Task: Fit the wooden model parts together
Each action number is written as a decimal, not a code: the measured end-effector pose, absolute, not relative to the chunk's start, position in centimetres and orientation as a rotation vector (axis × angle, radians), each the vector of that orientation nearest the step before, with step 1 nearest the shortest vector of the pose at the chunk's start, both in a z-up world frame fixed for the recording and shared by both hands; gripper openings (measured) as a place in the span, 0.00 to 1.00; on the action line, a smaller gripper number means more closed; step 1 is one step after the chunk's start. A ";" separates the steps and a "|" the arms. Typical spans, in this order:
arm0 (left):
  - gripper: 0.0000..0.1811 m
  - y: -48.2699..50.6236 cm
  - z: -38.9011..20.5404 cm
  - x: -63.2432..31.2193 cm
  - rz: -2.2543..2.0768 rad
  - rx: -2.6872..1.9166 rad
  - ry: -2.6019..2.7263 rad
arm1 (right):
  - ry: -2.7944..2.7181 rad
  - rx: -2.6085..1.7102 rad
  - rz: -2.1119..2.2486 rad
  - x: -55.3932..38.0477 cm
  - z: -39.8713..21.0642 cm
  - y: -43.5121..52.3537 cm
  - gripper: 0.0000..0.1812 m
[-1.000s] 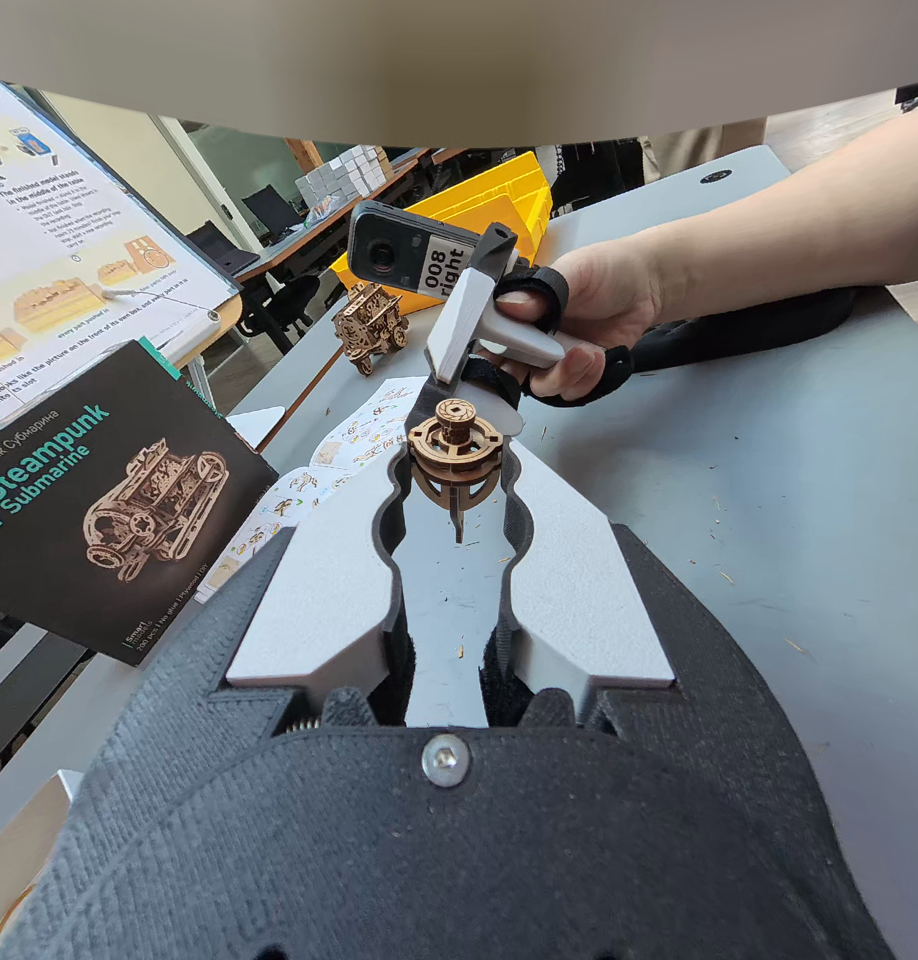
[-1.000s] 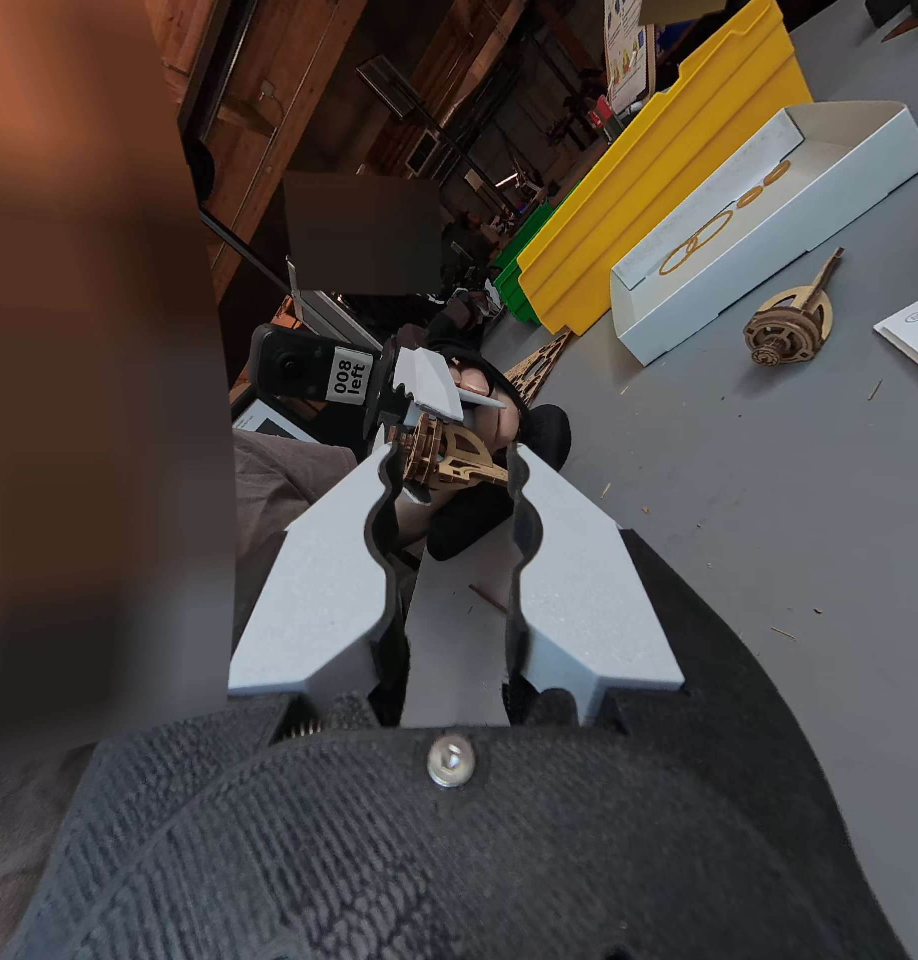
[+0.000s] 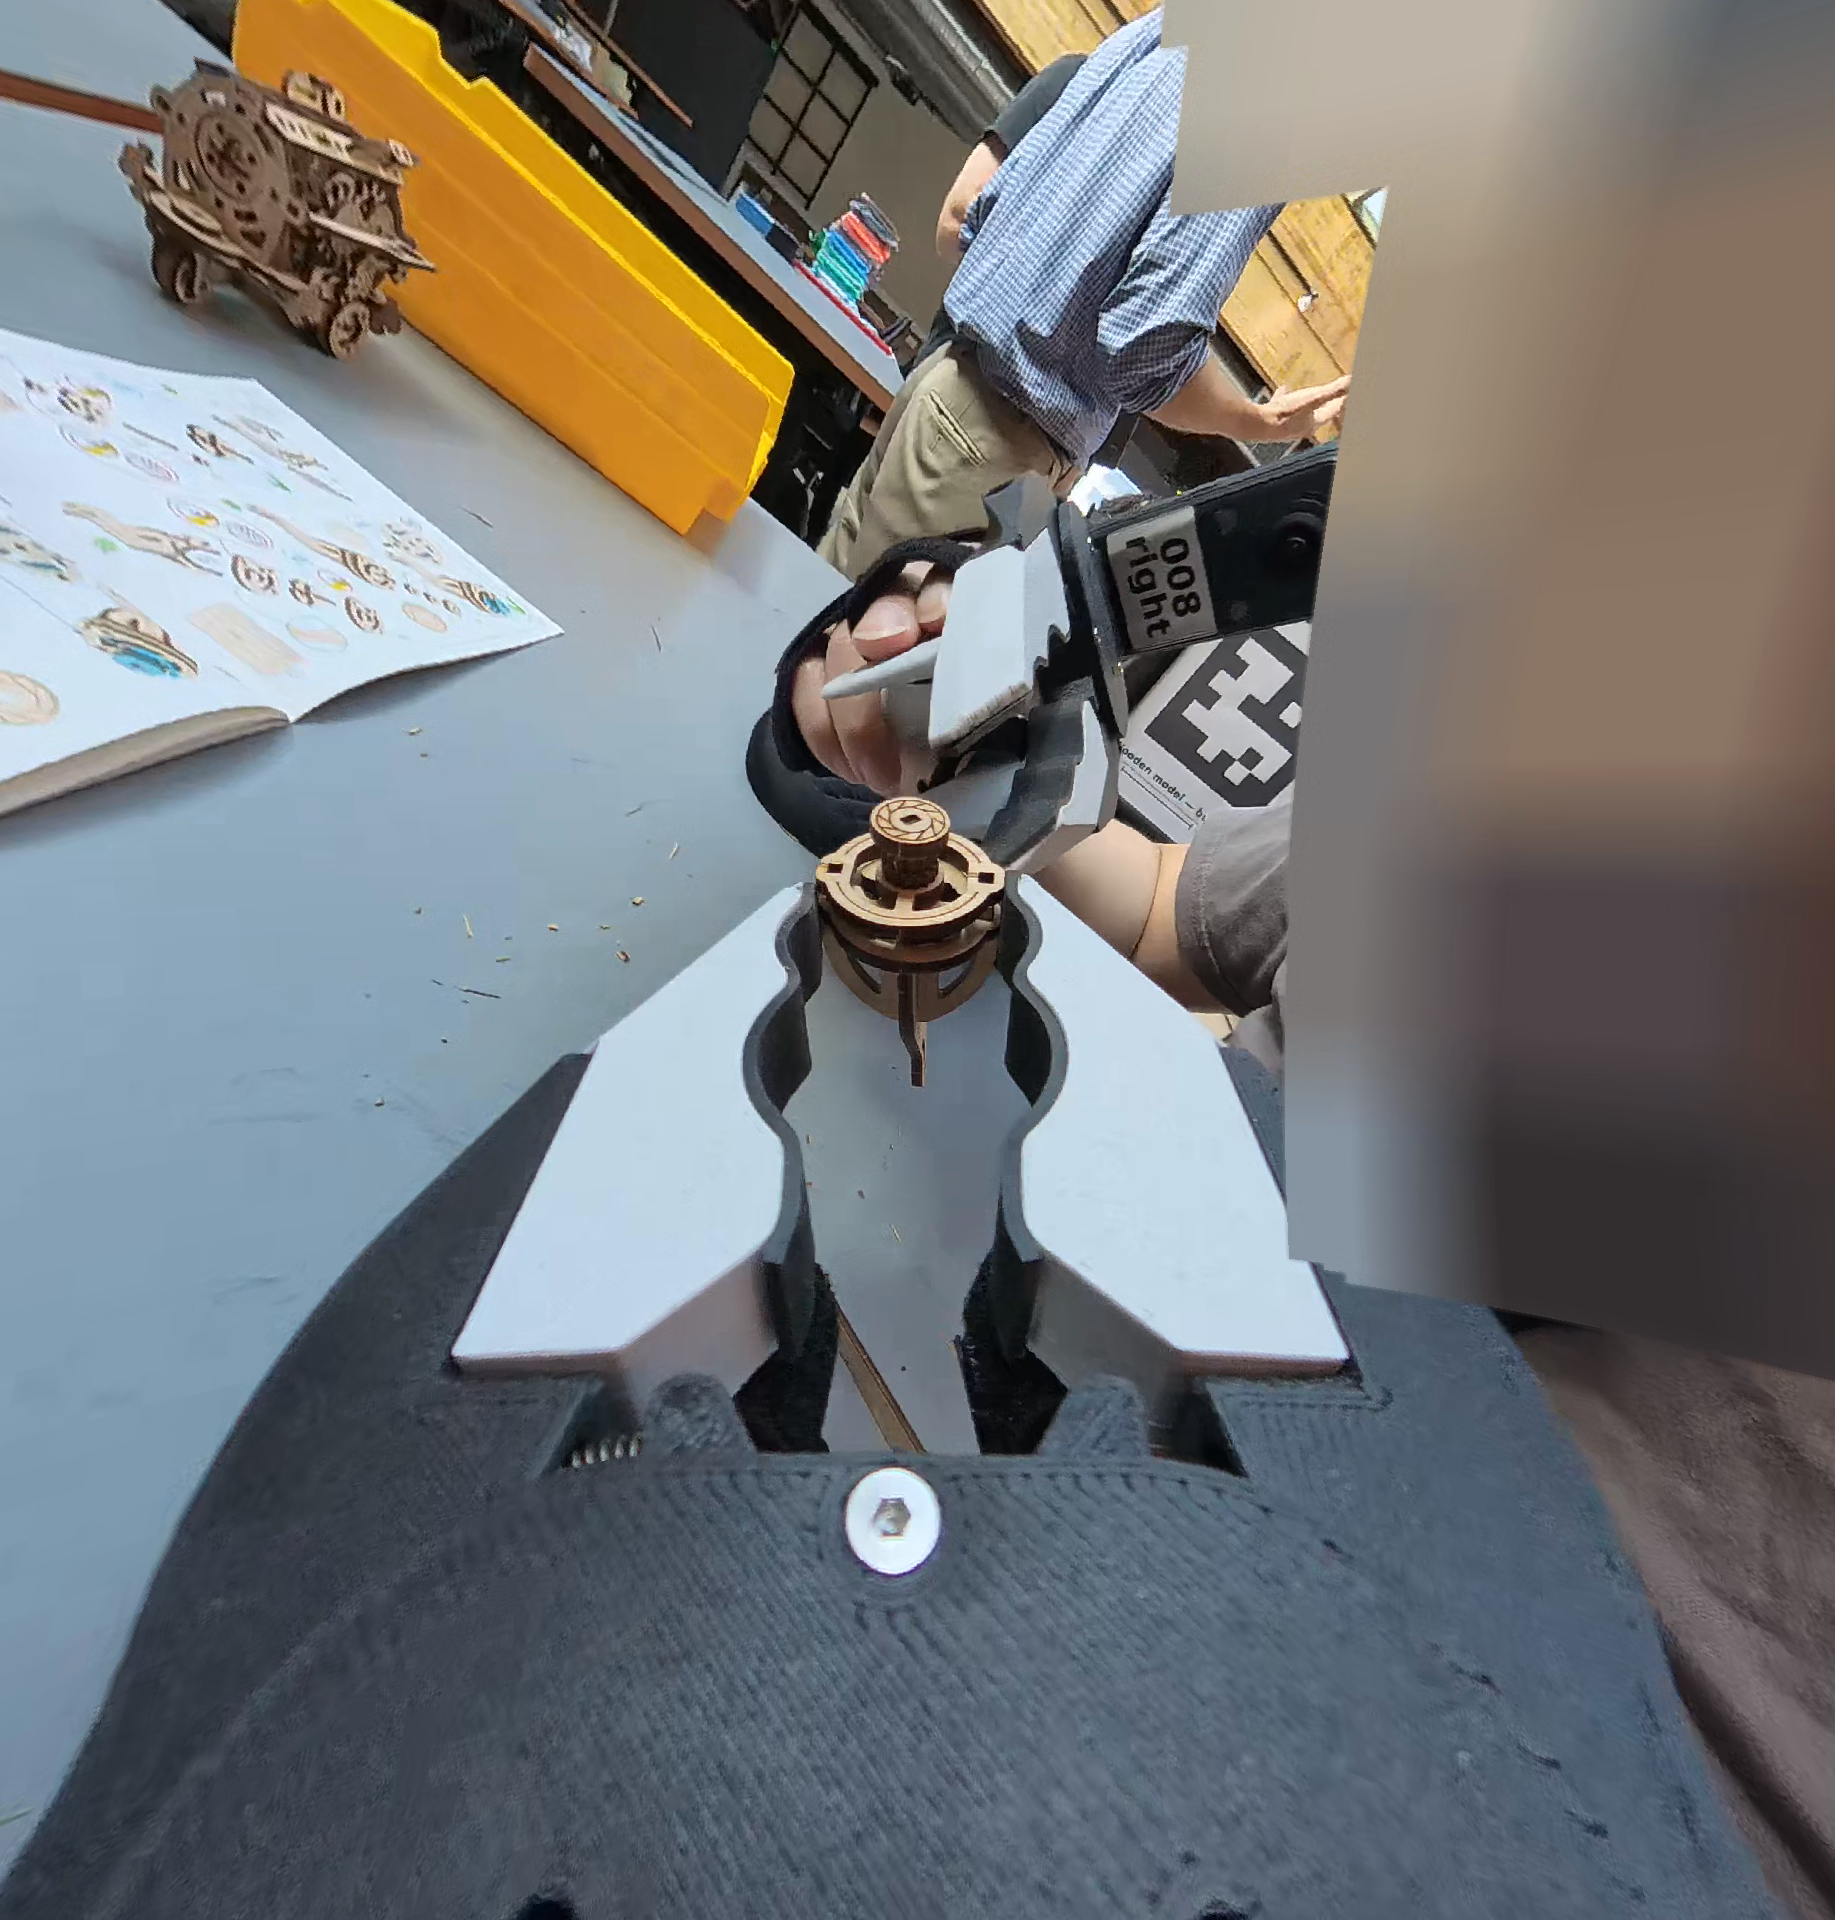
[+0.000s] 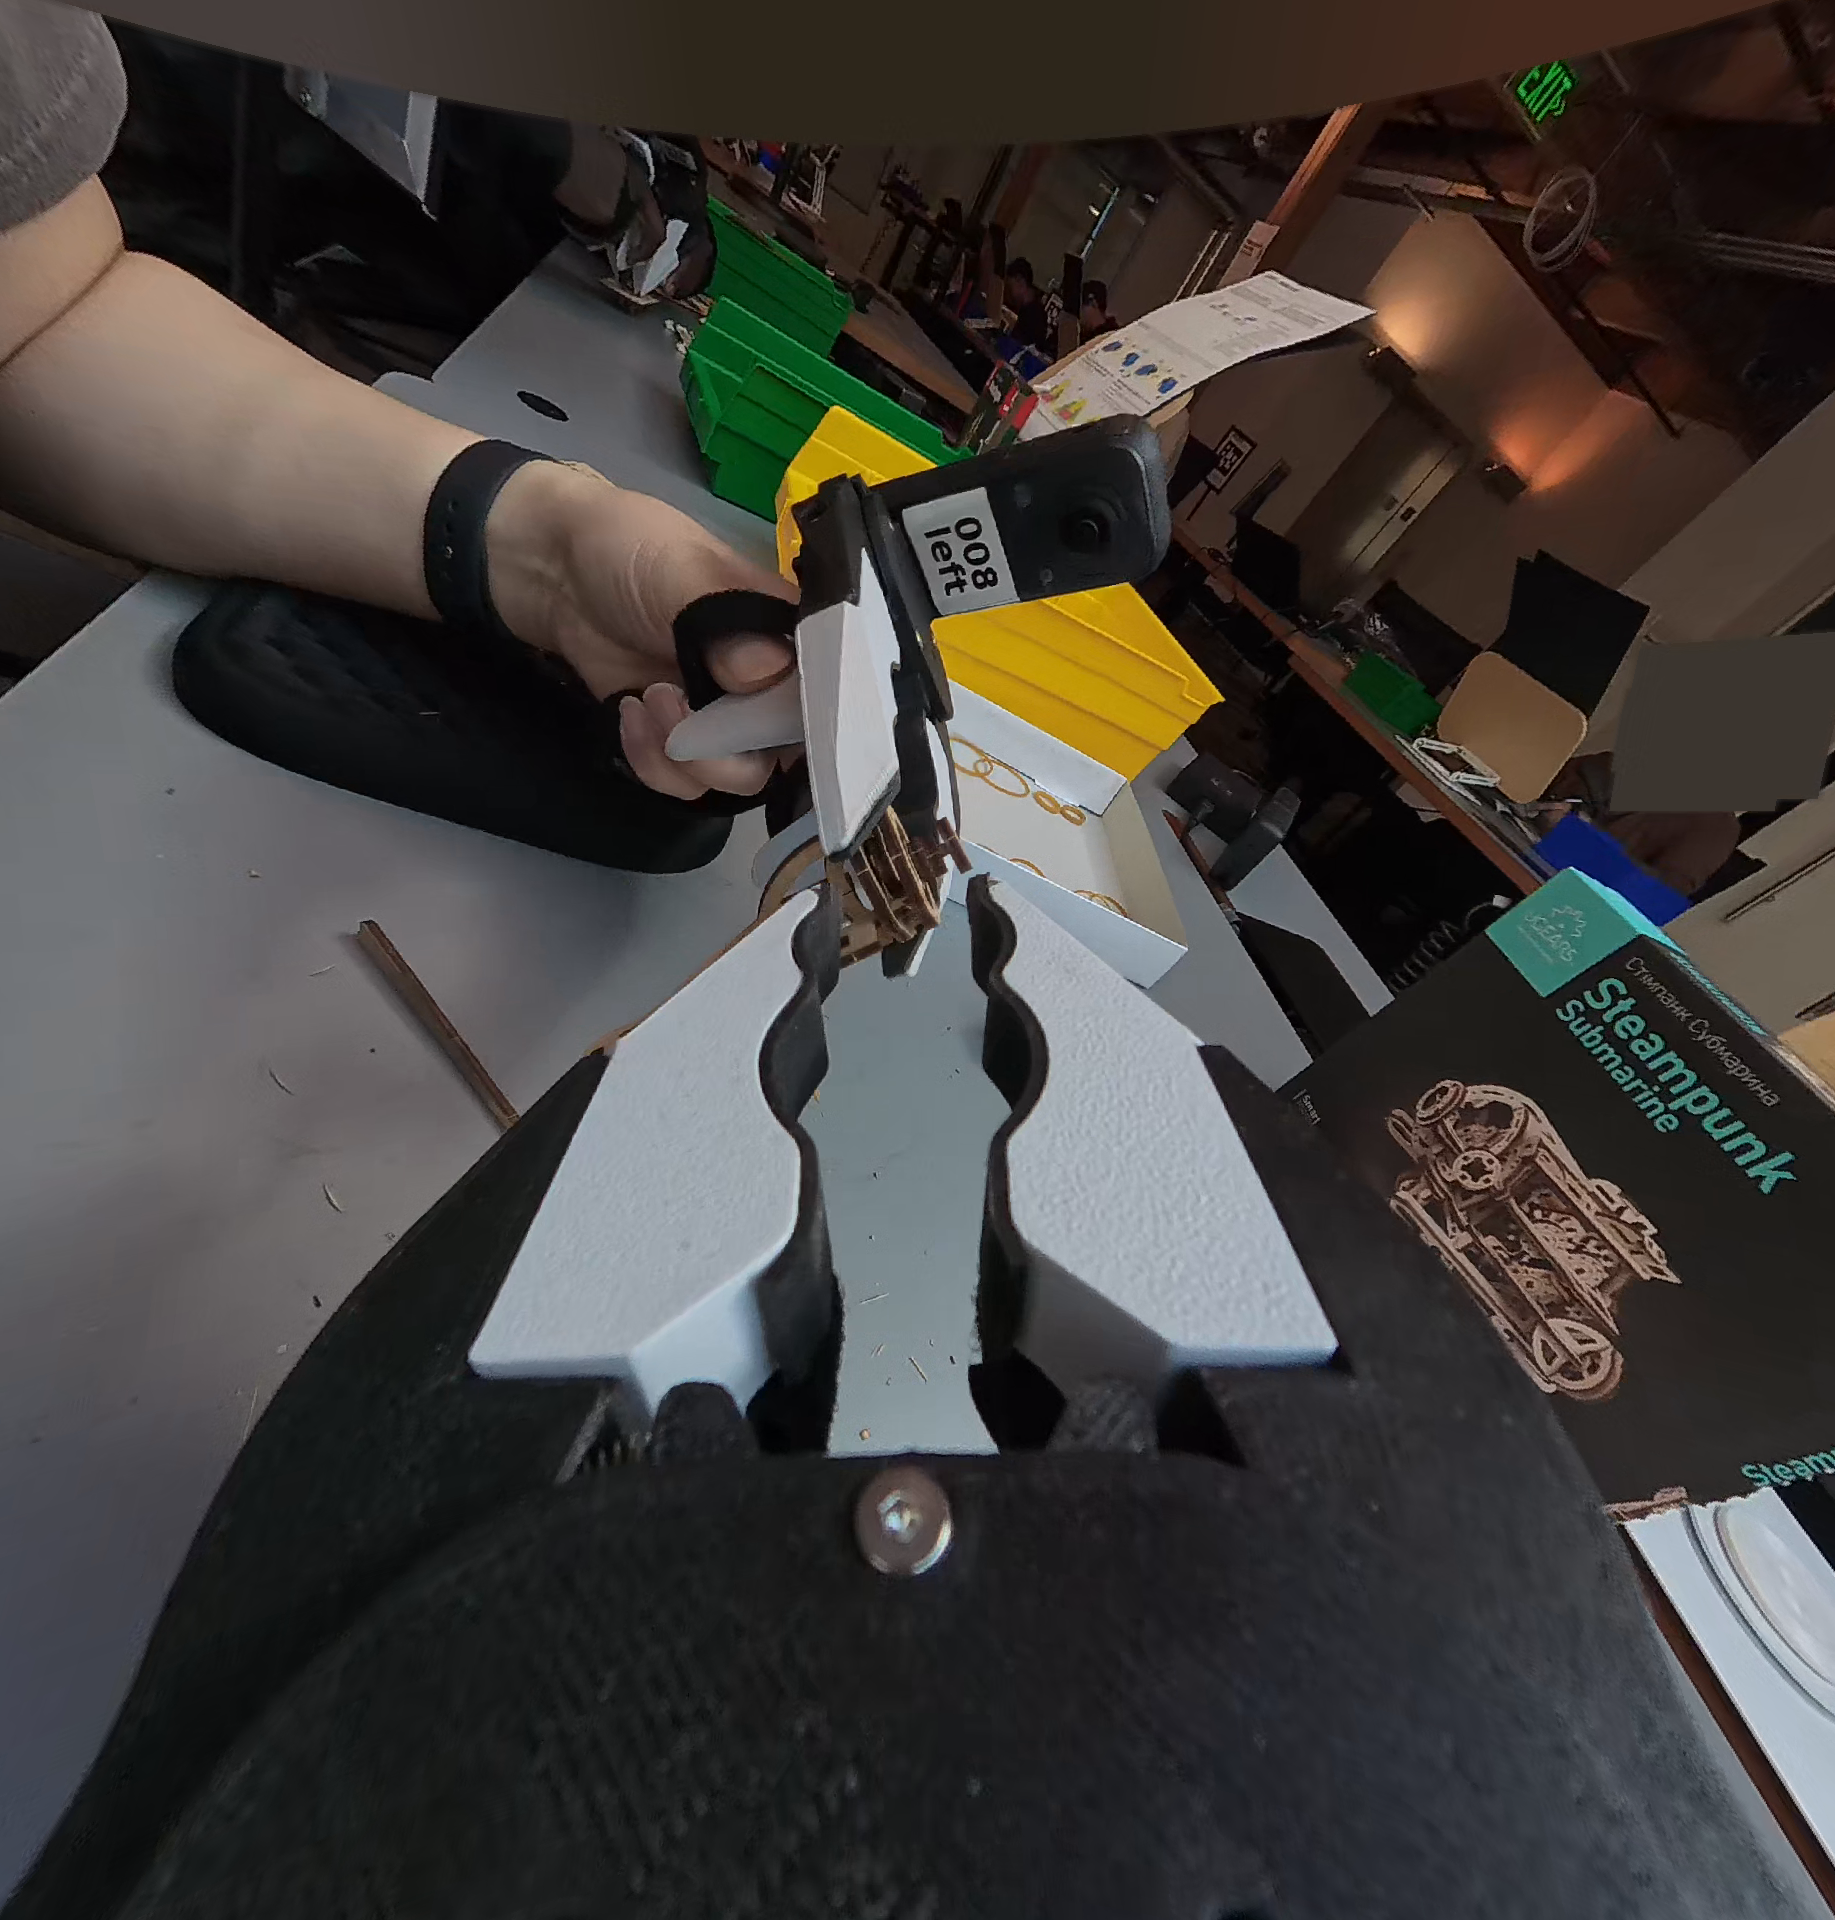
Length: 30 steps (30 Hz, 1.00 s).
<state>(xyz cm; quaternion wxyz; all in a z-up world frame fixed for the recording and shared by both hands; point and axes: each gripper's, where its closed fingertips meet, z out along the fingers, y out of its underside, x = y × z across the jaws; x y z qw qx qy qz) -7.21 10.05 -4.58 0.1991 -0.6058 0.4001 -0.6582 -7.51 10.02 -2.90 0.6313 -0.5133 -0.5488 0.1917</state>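
Left gripper (image 3: pixel 908 914): its fingers are clamped on the wooden part (image 3: pixel 908 904), pinching it at the tips.
Wooden part: a round, layered gear-like piece with a small knob on top and a thin peg hanging below; it is held above the grey counter (image 3: pixel 269 987).
Right gripper (image 4: pixel 897 914): fingers parted with nothing between them, tips just beside the part; seen from the left wrist view it hangs over the part (image 3: pixel 1006 790).
Labels: each gripper carries a white printed sticker on its camera, and a black-and-white square marker sits behind the right one; the wording is left out.
Booklet (image 3: pixel 196 540): open on the counter, left of the part, with printed diagrams.
Finished model (image 3: pixel 269 203): beyond the booklet, beside the yellow bin (image 3: pixel 580 301).
Box (image 4: pixel 1619 1195): black with teal print and a model picture, right of the part.
White tray (image 4: pixel 1058 831): behind the part, holding flat wooden rings.
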 end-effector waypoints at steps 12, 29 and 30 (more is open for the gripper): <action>0.17 9.2 -6.1 -6.9 -1.948 -1.823 1.112 | -1.371 -1.228 0.378 -8.4 -5.4 9.7 0.08; 0.18 9.2 -6.4 -7.0 -2.023 -1.871 1.060 | -1.335 -1.280 0.472 -8.4 -5.6 9.9 0.05; 0.18 9.1 -6.4 -7.0 -2.023 -1.871 1.066 | -1.339 -1.273 0.468 -8.5 -5.6 9.8 0.06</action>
